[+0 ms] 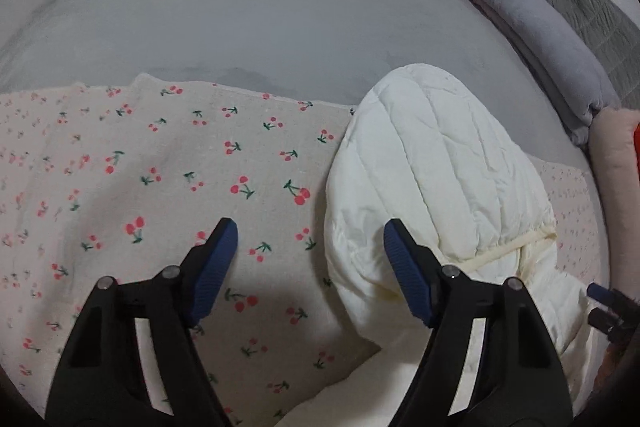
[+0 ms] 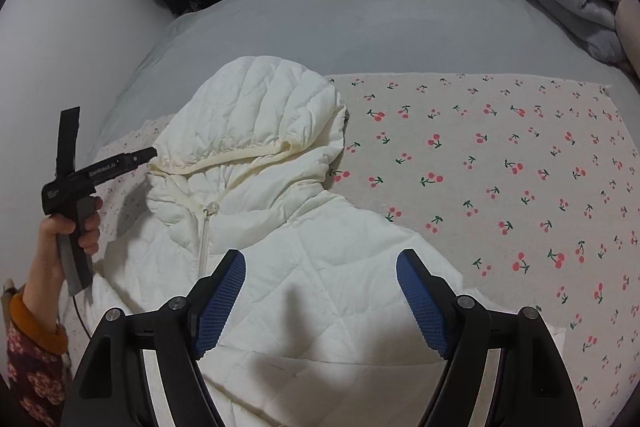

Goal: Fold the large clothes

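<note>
Looking from the left wrist, the left tool (image 1: pixel 310 247) hangs wide open with nothing in it, over a cherry cloth (image 1: pixel 160 167) on a grey bed (image 1: pixel 260 19). The white puffy jacket (image 1: pixel 432 167) lies by its right finger, hood up top. Bare bed lies beyond.

From the right wrist, the right tool (image 2: pixel 320 277) is open and empty above the jacket's (image 2: pixel 300 287) zipped chest. Cherry cloth (image 2: pixel 500 167) spreads free to the right. A hand (image 2: pixel 70 227) holds the left tool (image 2: pixel 150 151) beside the hood.
</note>
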`<action>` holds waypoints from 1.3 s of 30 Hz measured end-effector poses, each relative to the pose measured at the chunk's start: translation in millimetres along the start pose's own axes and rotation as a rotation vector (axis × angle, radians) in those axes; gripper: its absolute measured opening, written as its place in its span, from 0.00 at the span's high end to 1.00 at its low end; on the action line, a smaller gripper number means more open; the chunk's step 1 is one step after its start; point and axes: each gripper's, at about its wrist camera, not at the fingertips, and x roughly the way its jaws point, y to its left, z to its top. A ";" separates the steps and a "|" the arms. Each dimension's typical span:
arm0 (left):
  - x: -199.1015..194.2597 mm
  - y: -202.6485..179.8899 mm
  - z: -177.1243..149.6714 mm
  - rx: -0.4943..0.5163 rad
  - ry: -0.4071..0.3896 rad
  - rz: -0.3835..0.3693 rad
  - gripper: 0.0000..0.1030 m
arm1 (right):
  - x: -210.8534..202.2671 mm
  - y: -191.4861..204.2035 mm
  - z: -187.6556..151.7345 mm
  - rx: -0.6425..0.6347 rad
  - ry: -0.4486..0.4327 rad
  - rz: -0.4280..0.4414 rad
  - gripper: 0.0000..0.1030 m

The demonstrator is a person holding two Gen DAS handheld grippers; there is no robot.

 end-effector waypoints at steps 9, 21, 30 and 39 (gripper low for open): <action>-29.6 -45.0 -16.5 0.068 -0.073 -0.128 0.96 | -12.5 -1.9 3.4 0.053 -0.031 0.014 0.23; -160.7 -133.1 -149.1 0.789 -0.279 -0.271 0.96 | -61.6 -5.8 -12.0 0.131 -0.097 0.147 0.23; -137.9 -124.5 -240.4 1.004 -0.102 -0.144 0.95 | -79.5 -54.7 -59.1 0.353 -0.101 0.410 0.19; -170.2 -103.9 -242.5 0.797 -0.068 -0.255 0.47 | -44.6 -94.6 -103.7 0.608 -0.037 0.713 0.19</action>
